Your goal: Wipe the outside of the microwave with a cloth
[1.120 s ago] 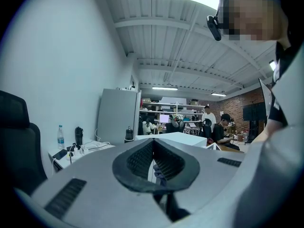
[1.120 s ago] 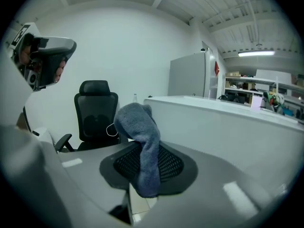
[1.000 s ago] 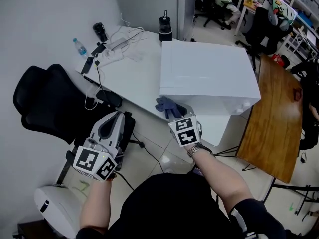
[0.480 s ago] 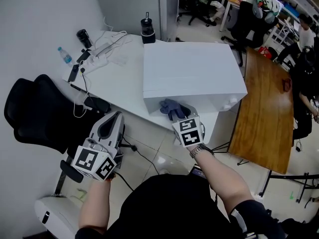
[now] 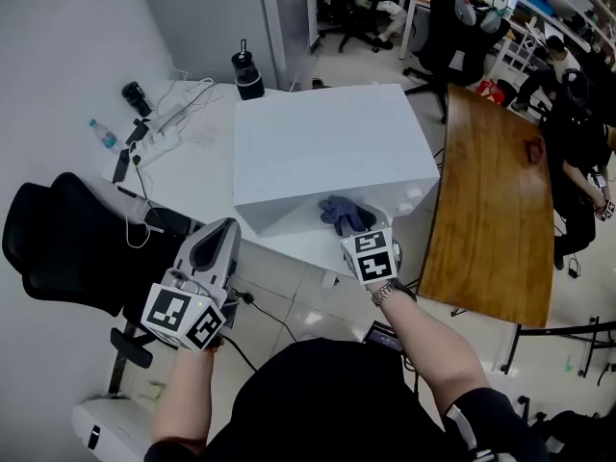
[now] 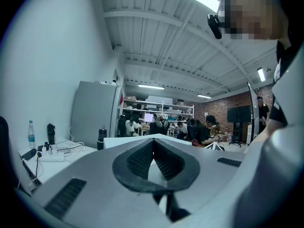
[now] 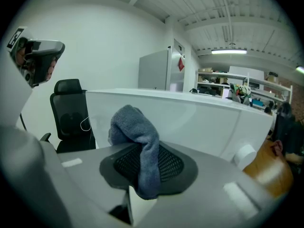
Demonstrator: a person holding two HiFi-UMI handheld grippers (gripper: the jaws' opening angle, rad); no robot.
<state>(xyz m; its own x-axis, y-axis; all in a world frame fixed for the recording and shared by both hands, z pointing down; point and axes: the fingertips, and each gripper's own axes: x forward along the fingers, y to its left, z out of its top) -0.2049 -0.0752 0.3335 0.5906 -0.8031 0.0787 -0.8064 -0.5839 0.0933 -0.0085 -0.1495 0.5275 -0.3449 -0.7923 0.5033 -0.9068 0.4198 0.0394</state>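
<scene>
Your right gripper (image 5: 350, 227) pinches the grey-blue cloth (image 5: 339, 210) right at the microwave's (image 5: 327, 142) front face, which runs long across your jaws, so the wipe lies straight ahead; your left gripper (image 5: 227, 231), jaws pressed together on nothing, hangs farther off, out from the microwave's front-left corner.

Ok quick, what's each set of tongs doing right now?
Left tongs: closed, holding nothing.
Right tongs: closed on the cloth.

light: bright, ceiling strips | shadows: soft | gripper views: fisheye, dark vignetted corners | blur: slight
</scene>
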